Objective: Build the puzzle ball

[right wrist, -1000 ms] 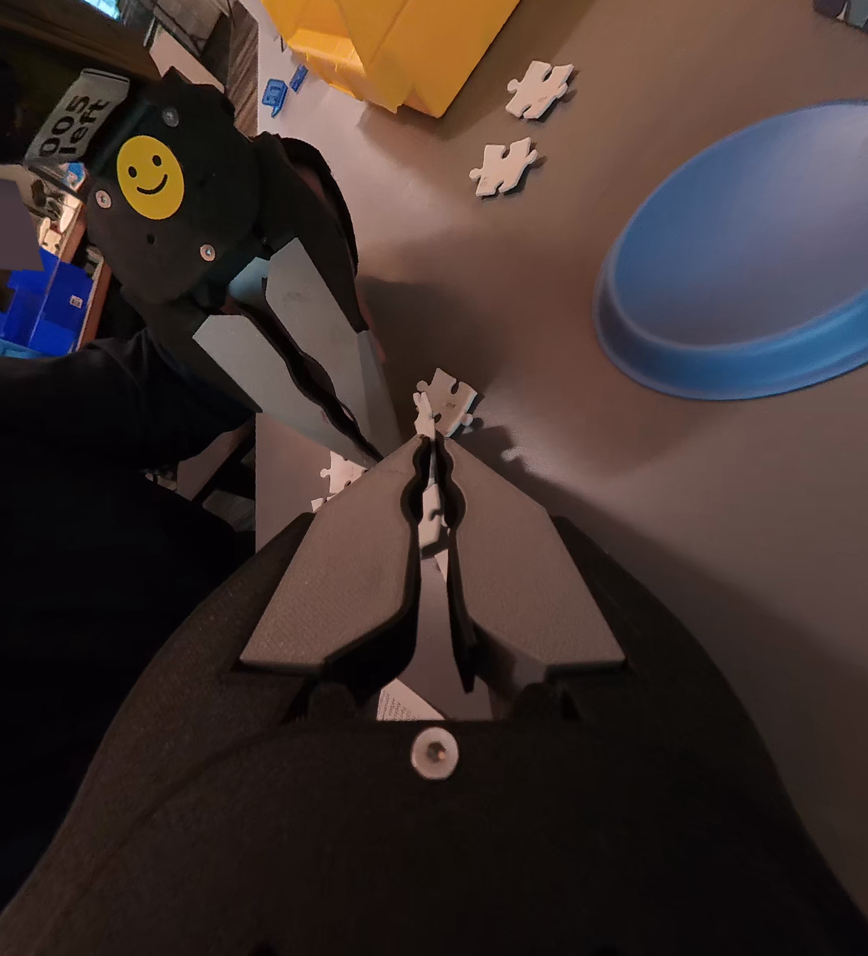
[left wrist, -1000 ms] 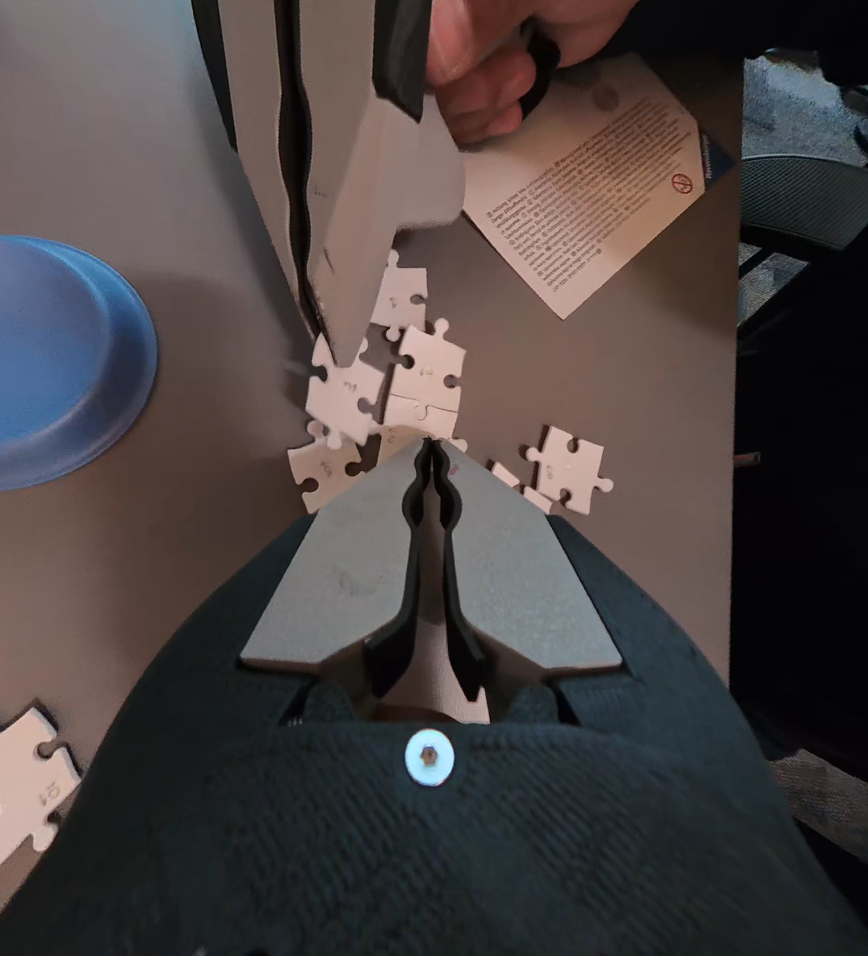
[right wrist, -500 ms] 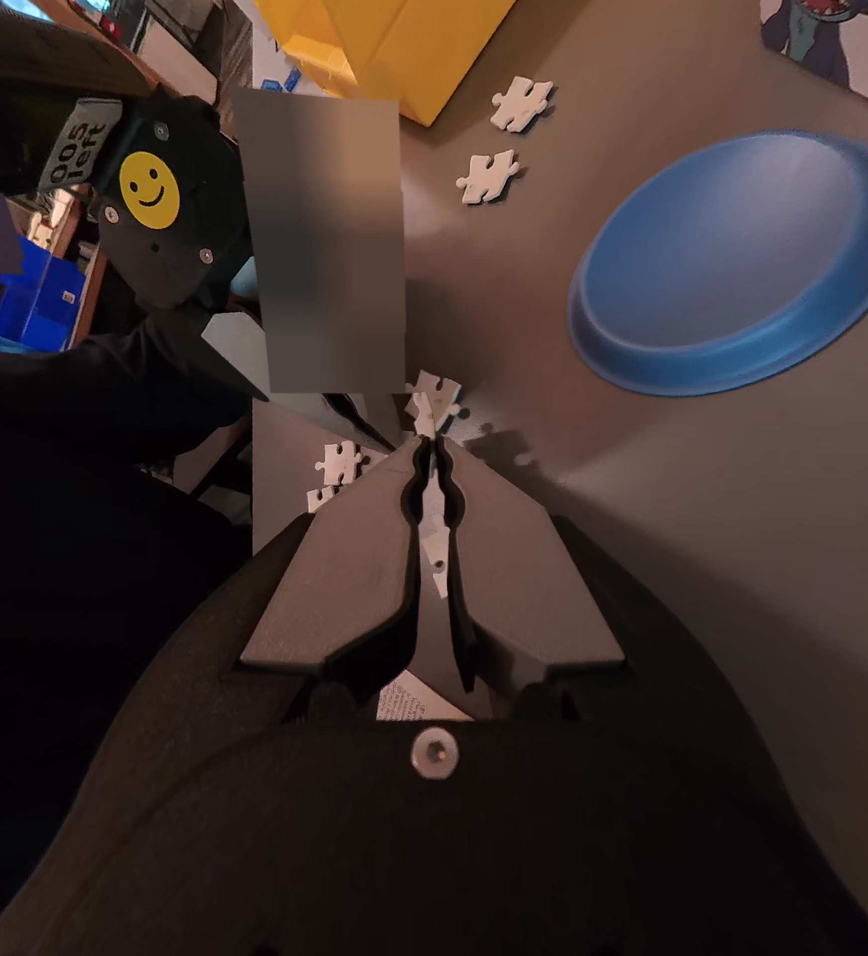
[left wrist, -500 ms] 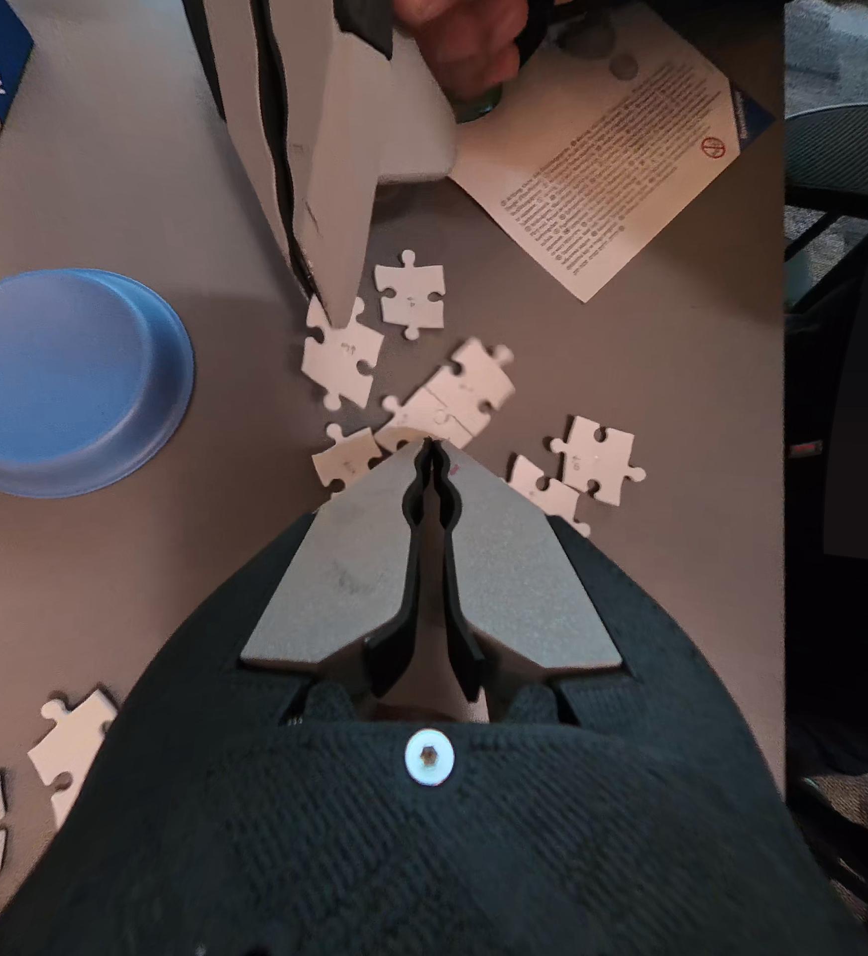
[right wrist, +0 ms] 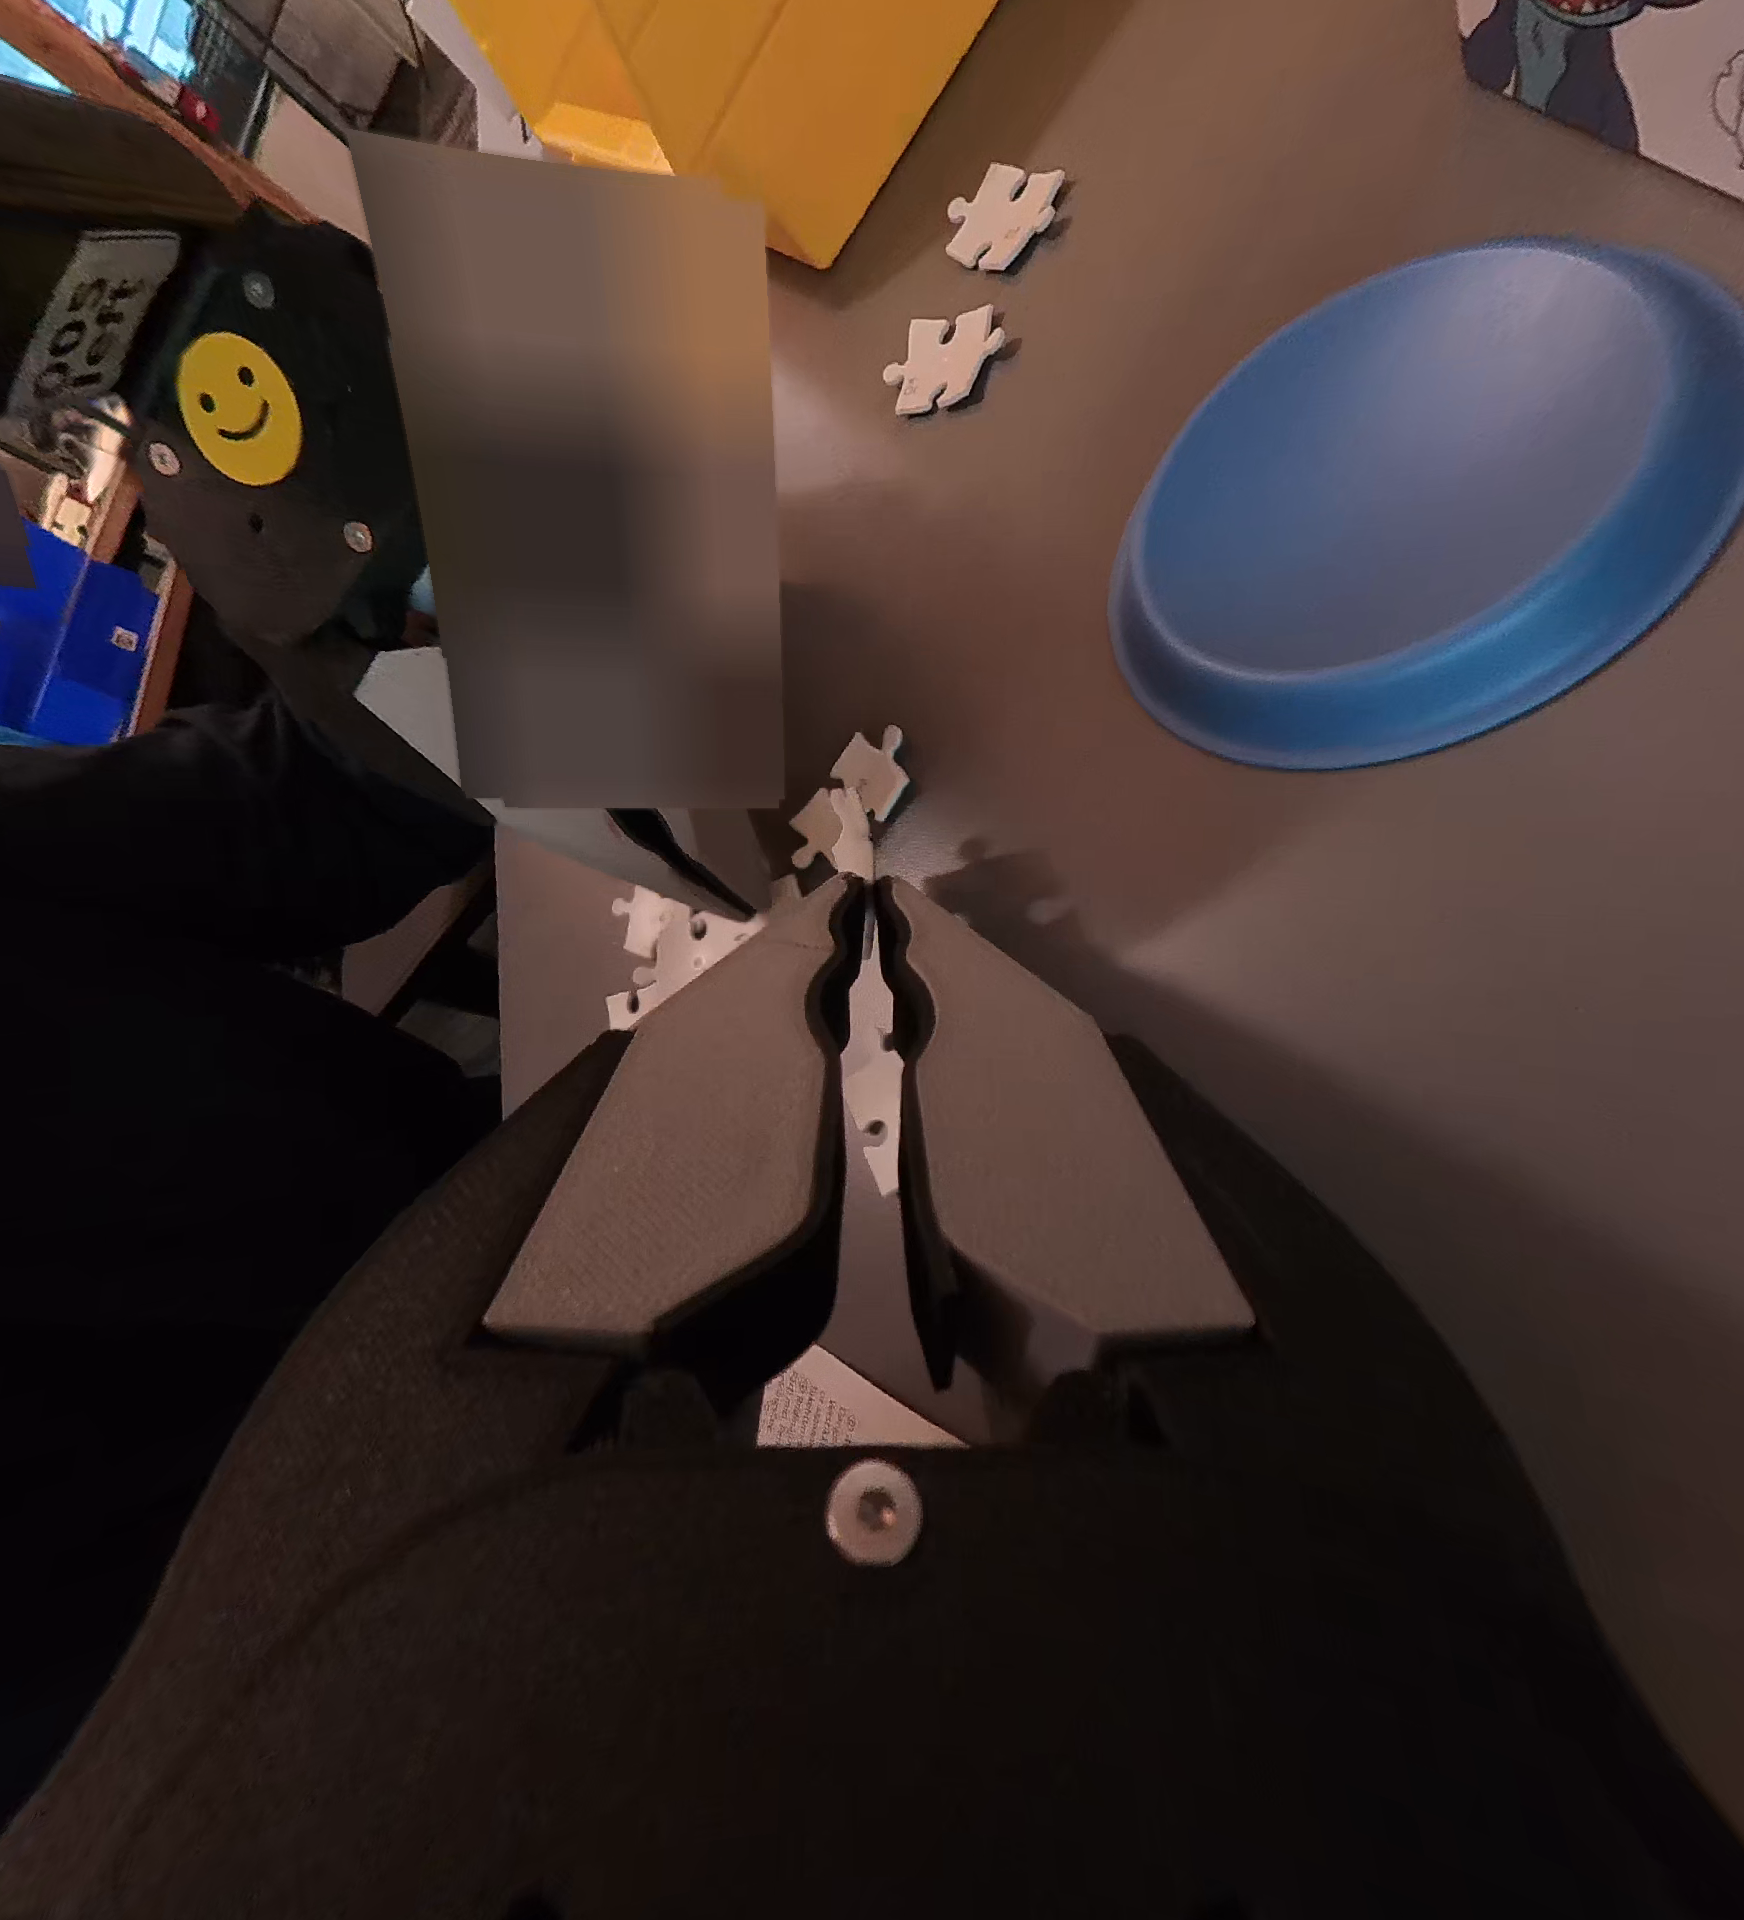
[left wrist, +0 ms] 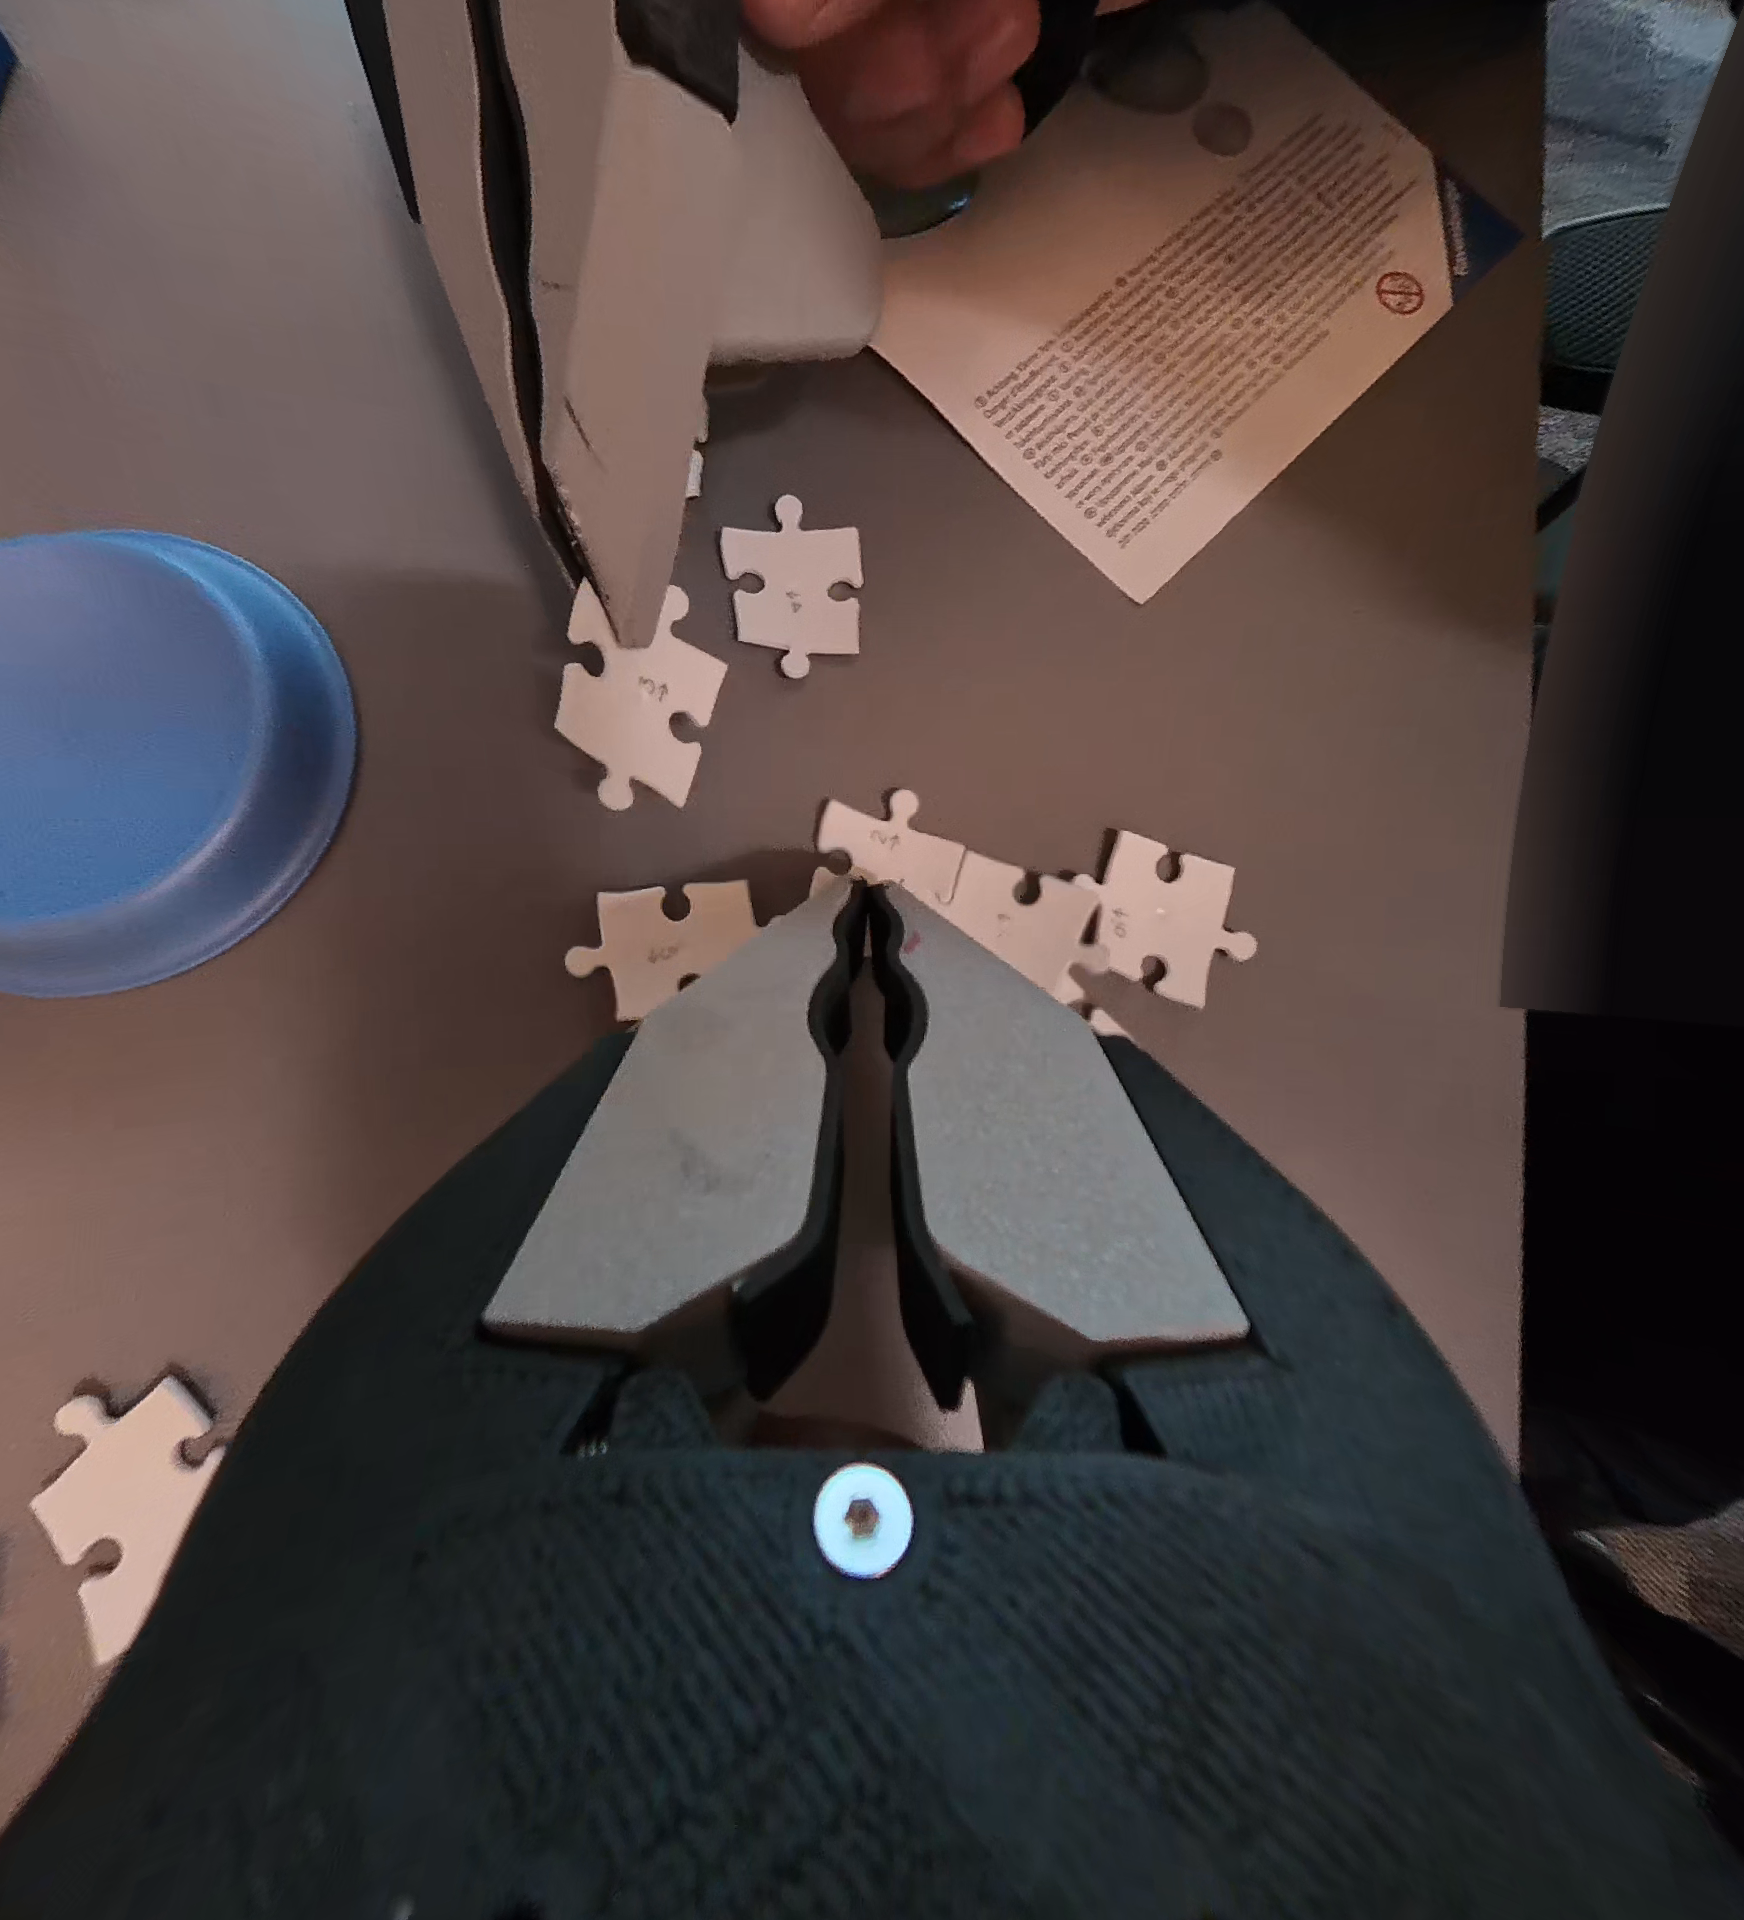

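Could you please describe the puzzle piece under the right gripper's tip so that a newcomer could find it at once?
Start at the blue bowl on the grey table. Just right of it lie two white pieces; take the nearer puzzle piece. Unlike its neighbour piece, the right gripper tip touches its edge.

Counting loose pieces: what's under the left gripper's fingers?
White puzzle pieces stick out beside the left gripper and at its tip. Any lying fully beneath are hidden.

Lab or workshop bench: grey table (right wrist: 1367, 1039), blue storage bins (right wrist: 47, 644), yellow bin (right wrist: 743, 94), office chair (left wrist: 1595, 281).
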Demonstrator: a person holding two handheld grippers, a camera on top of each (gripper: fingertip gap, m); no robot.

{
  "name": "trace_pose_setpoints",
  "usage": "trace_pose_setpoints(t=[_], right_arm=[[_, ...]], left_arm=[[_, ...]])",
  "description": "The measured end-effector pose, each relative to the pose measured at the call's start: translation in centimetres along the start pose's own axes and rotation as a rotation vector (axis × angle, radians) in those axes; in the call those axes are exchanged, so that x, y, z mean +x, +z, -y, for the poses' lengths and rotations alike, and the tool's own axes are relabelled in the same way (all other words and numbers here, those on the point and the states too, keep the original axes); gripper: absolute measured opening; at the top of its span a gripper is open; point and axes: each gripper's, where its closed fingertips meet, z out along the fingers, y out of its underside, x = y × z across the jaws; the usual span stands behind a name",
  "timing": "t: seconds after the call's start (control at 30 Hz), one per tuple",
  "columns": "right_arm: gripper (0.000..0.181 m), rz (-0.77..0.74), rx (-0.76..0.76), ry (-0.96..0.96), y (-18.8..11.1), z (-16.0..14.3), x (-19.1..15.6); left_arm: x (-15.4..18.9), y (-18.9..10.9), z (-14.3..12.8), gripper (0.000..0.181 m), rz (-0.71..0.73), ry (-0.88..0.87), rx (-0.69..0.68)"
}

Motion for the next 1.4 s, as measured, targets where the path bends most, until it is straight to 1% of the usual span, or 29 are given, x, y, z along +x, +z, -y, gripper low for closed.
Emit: trace_pose_setpoints(t=[0.1,0.23,0.3,0.4,0.5,0.63,0.7,0.8,0.9,1.03,1.2,1.4], right_arm=[[0.000,0.004,-0.010,0.005,0.2,-0.2,0.1],[0.000,0.016,-0.019,0.002,0.3,-0.3,-0.3],[0.000,0.023,-0.026,-0.003,0.4,-0.5,-0.6],[0.000,0.028,-0.035,-0.011,0.6,-0.7,-1.0],[0.000,0.030,-0.037,-0.012,0.7,-0.7,-1.1],[0.000,0.035,-0.038,-0.010,0.6,-0.8,-1.1],[0.000,0.035,-0.039,-0.012,0.6,-0.8,-1.2],[0.000,0.038,-0.040,-0.013,0.7,-0.9,-1.4],[0.000,0.041,-0.036,-0.012,0.9,-0.9,-1.6],[0.000,0.061,-0.037,-0.003,1.7,-1.0,-2.1],[0.000,0.075,-0.051,0.001,2.7,-1.3,-2.4],[0.000,0.081,-0.049,0.003,2.8,-1.2,-2.5]], left_arm=[[0.0,-1.0,0.5,0.000,0.007,0.011,0.035],[0.4,-1.6,0.9,0.000,-0.027,0.014,0.072],[1.0,-1.2,0.4,0.000,-0.059,0.033,0.046],[1.9,-0.2,-0.8,0.000,-0.077,0.106,-0.026],[2.8,0.0,-0.7,0.000,-0.102,0.135,-0.024],[2.5,0.3,-0.3,0.000,-0.079,0.101,-0.021],[2.4,0.3,0.0,0.007,-0.069,0.083,-0.013],[2.6,-0.4,0.9,0.007,-0.085,0.065,0.039],[1.9,-1.1,1.2,0.007,-0.053,0.046,0.062],[1.5,-1.0,0.5,0.004,-0.025,0.060,0.028],[2.0,-0.1,-0.7,0.001,-0.020,0.117,-0.050],[1.8,0.1,-0.4,0.000,-0.008,0.122,-0.039]])
